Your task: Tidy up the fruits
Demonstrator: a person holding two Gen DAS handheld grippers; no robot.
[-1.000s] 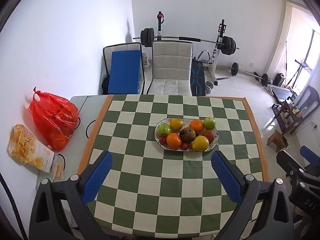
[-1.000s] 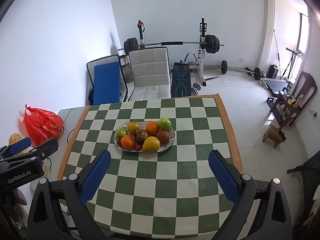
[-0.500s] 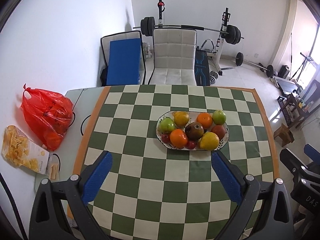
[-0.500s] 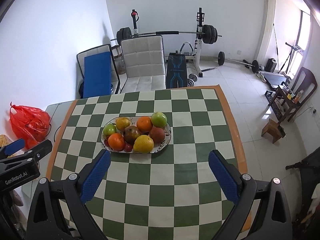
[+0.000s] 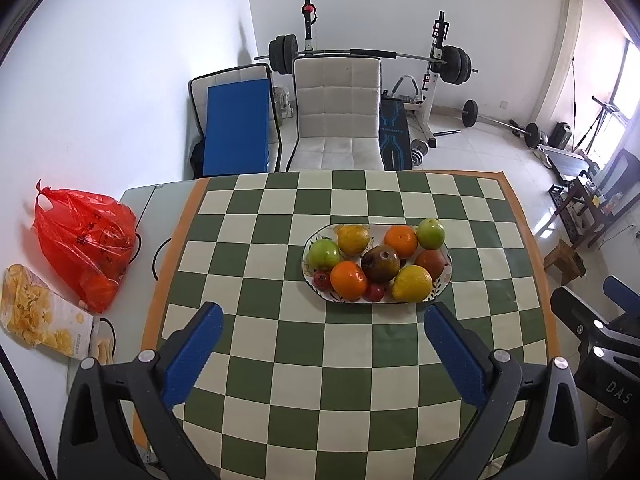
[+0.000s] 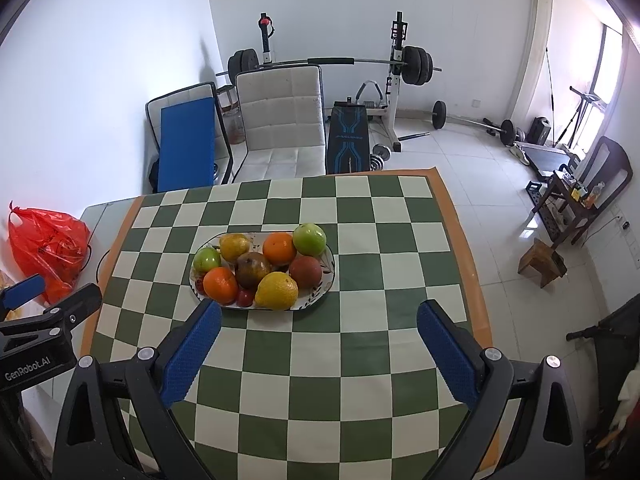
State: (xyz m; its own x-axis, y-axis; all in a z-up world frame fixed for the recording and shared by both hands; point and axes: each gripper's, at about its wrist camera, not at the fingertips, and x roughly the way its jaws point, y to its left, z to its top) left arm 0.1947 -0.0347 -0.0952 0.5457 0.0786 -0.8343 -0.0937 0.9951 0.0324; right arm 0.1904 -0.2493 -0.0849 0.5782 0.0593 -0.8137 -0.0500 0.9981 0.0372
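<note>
Nearest the cameras, the left gripper (image 5: 320, 322) and the right gripper (image 6: 318, 320) both hang spread wide and empty above the checkered tablecloth (image 5: 352, 364). Beyond them, mid-table, an oval plate (image 6: 329, 278) holds the heaped fruits (image 6: 260, 270): round, firm, smooth-skinned, likely to roll. Each is best pinched across its widest middle; the yellow lemon (image 6: 277, 291) at the near rim looks easiest.
</note>
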